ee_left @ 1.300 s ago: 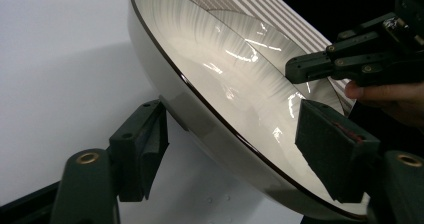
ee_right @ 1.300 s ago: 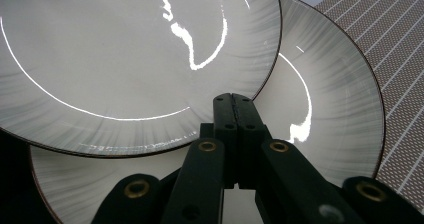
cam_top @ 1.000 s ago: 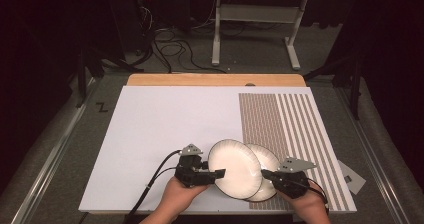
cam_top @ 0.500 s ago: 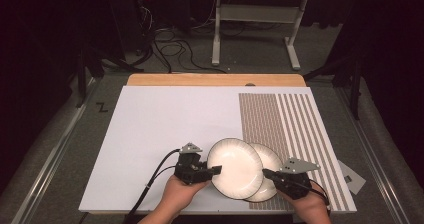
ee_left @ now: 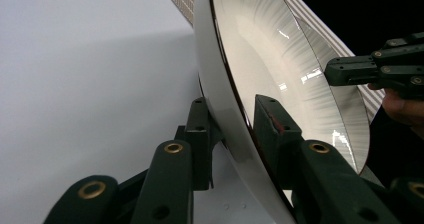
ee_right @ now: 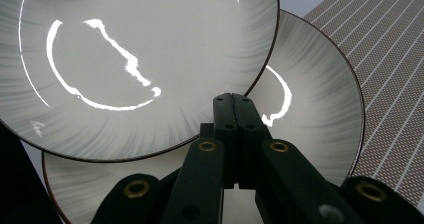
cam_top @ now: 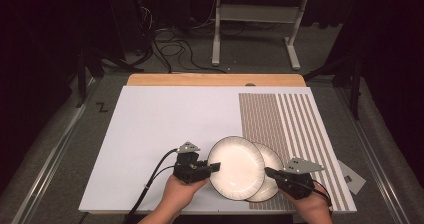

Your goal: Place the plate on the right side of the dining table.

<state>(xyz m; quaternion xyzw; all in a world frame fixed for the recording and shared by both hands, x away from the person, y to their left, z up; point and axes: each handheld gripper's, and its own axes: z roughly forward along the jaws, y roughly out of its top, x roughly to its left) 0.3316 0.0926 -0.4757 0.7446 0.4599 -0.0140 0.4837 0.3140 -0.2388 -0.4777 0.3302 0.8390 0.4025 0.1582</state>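
My left gripper point(cam_top: 212, 167) has just closed on the top plate's point(cam_top: 236, 167) rim; it's stiff, glossy, breakable. My right gripper point(cam_top: 267, 172) is shut, empty.

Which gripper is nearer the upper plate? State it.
Left. The left gripper has its jaws, just closing, clamped over the upper plate at its left rim; the right gripper sits shut over the lower plate, beside it.

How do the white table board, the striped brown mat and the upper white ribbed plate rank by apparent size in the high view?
1. White table board
2. Striped brown mat
3. Upper white ribbed plate, lifted nearer the camera, yet clearly smallest.
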